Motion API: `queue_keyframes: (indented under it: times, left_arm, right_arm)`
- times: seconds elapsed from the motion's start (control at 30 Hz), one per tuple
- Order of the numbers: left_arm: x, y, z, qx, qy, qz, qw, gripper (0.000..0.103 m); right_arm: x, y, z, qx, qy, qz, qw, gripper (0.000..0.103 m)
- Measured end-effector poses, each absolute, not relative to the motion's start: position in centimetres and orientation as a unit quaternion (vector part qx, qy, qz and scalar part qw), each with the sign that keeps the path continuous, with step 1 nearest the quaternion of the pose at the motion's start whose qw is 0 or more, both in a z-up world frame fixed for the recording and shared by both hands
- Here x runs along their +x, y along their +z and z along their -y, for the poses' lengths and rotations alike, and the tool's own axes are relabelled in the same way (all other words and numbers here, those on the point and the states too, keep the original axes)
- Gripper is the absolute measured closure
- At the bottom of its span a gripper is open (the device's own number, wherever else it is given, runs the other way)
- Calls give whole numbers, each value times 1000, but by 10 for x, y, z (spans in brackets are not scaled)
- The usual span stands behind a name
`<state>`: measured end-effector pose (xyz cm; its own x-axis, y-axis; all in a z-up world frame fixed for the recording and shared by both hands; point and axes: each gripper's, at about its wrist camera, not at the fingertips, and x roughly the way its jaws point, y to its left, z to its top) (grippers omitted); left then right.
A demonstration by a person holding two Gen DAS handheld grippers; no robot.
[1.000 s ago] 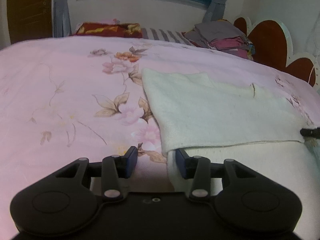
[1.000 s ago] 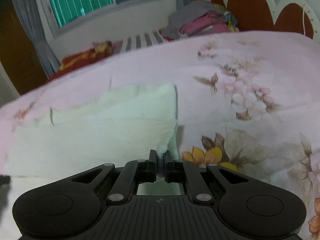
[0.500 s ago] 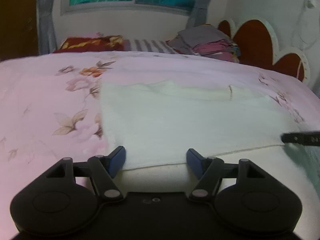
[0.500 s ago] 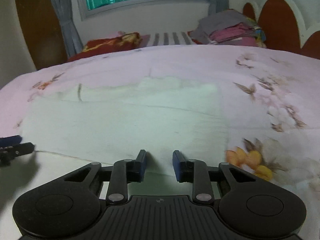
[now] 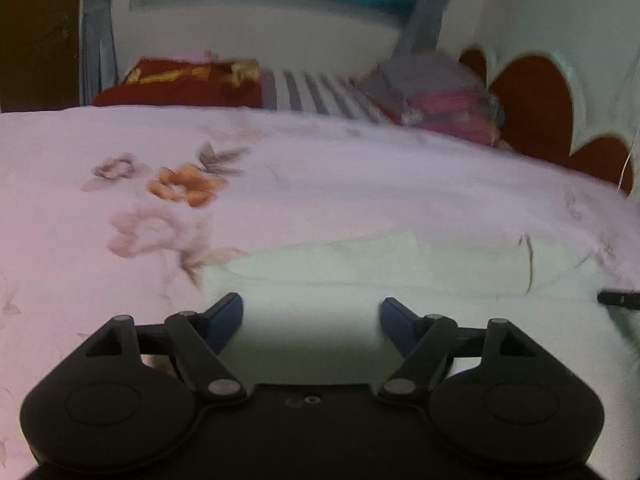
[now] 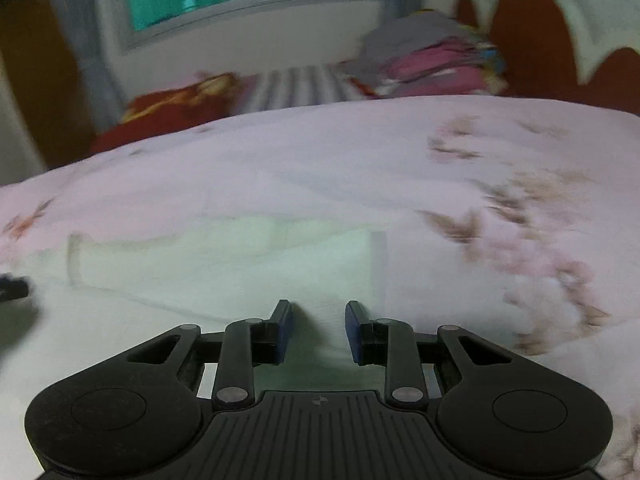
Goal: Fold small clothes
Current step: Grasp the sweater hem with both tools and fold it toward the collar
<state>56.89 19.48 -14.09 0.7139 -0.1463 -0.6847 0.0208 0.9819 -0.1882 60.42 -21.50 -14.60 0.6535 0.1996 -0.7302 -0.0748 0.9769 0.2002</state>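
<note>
My left gripper (image 5: pixel 311 322) gapes wide and my right gripper (image 6: pixel 318 330) is half open, both empty, over the cream garment (image 5: pixel 360 276). It lies flat at twelve o'clock on the floral bedsheet (image 5: pixel 320 184), one fold apparently laid, more probably left.

Cream-white garment (image 5: pixel 360 276), folded into a broad flat rectangle with layered edges, lying on the pink floral bedsheet (image 5: pixel 320 184); a thin dark mark near one end.

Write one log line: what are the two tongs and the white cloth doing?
left tongs: open | right tongs: open | white cloth: folded, lying on bed, unheld
</note>
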Motion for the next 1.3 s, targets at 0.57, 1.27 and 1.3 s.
queue_keyframes:
  times: [0.57,1.27,1.3]
  left_arm:
    - [529,-143,-135,-17,-77,-363,928,24]
    - [447,-133,-156,-18,-39,-377,925,22]
    - [444,-132,-155,-20,-36,-375,926,22]
  right_arm:
    - [585,-138,119,43,178,-392,902,75]
    - [516,-147,185,48,71,-392,916,75]
    - [518,-144,189,57,63,-394,915,75]
